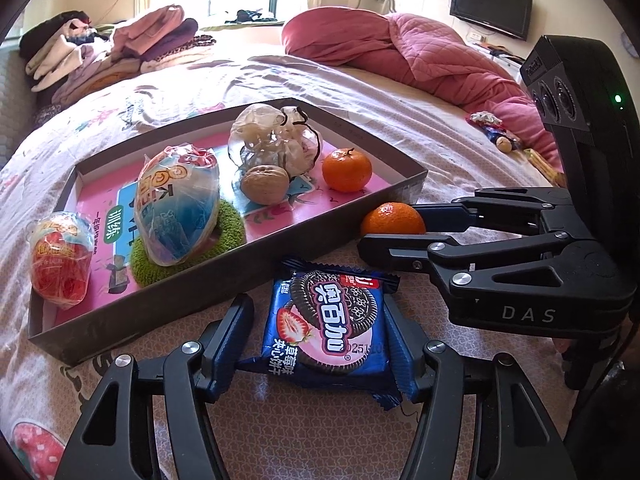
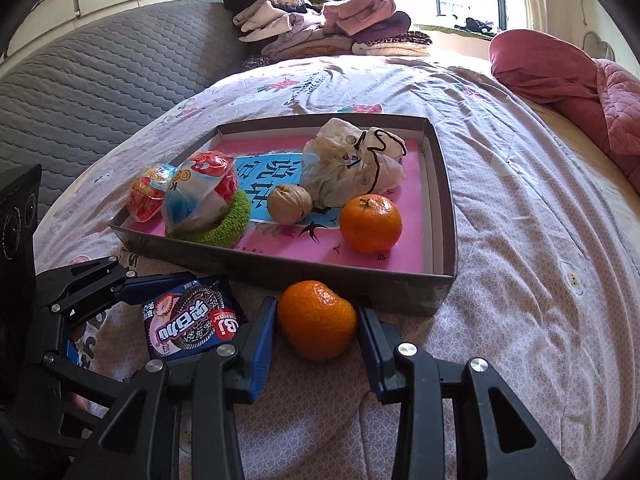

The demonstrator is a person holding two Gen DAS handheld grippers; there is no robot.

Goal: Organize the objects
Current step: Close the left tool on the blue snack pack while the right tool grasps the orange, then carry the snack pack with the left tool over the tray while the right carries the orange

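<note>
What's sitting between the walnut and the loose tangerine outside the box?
Only the box's front wall separates the walnut from the loose tangerine, clearest in the right wrist view.

Blue cookie packet (image 1: 326, 324) and tangerine (image 2: 317, 321) (unpeeled) beside box (image 2: 280, 270).

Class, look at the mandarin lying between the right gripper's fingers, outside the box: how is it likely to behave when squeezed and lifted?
The loose mandarin is rounded, so it may roll on the soft bedspread if nudged. Its skin looks lumpy and glossy, so it probably gives a little and could slip from the right gripper under a light squeeze. Being small, it is likely light.
</note>
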